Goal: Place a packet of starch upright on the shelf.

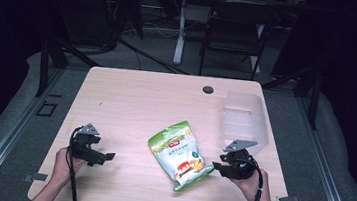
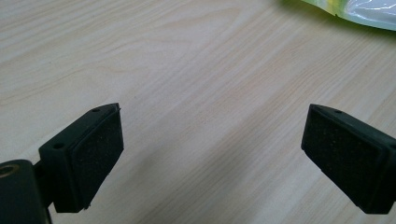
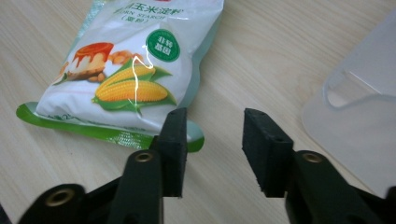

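Observation:
A green and white corn starch bag (image 1: 181, 153) lies flat on the wooden table (image 1: 131, 100), right of centre near the front. My right gripper (image 1: 217, 169) sits just right of the bag's lower end. In the right gripper view its jaws (image 3: 215, 140) stand partly apart with nothing between them, and the bag (image 3: 130, 60) and its green bottom seam lie just beyond the left jaw. My left gripper (image 1: 102, 158) rests at the front left, well away from the bag. Its jaws (image 2: 212, 140) are wide open over bare wood, with the bag's edge (image 2: 359, 9) at the top right.
A clear plastic container (image 1: 245, 120) stands at the right of the table, just behind my right gripper and close to its right jaw (image 3: 359, 121). A dark cable grommet (image 1: 208, 89) sits near the far edge. A chair (image 1: 234, 31) stands beyond the table.

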The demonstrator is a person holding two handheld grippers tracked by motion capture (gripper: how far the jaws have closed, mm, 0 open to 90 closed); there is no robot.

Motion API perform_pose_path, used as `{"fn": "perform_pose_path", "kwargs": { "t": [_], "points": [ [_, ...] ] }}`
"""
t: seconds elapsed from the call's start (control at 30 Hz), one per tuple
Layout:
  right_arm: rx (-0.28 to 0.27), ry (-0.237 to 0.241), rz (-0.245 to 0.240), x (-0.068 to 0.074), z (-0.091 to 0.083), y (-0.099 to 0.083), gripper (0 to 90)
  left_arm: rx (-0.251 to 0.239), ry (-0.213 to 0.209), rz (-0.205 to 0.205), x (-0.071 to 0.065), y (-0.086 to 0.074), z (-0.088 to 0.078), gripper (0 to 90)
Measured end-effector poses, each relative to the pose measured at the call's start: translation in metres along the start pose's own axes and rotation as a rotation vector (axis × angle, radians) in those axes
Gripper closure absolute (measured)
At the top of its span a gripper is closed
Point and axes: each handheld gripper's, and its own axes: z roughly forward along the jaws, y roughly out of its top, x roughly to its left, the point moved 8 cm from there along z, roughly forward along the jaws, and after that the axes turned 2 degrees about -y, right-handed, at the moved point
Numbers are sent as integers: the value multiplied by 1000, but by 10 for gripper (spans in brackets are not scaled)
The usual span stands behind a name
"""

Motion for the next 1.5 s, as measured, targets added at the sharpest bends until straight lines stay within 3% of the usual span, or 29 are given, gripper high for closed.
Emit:
{"fn": "perform_pose_path", "kwargs": {
  "t": [0.17,0.4,0.83,1.5],
  "points": [
    [33,-21,-31,4,16,8,899,2,4,11,0,0,0,57],
    [90,14,-83,15,39,8,900,4,4,5,1,-1,0,60],
    [80,72,-104,30,41,7,900,7,6,11,2,-1,-1,61],
    [86,173,-167,69,45,11,900,5,8,10,2,-1,0,61]
  ]
}}
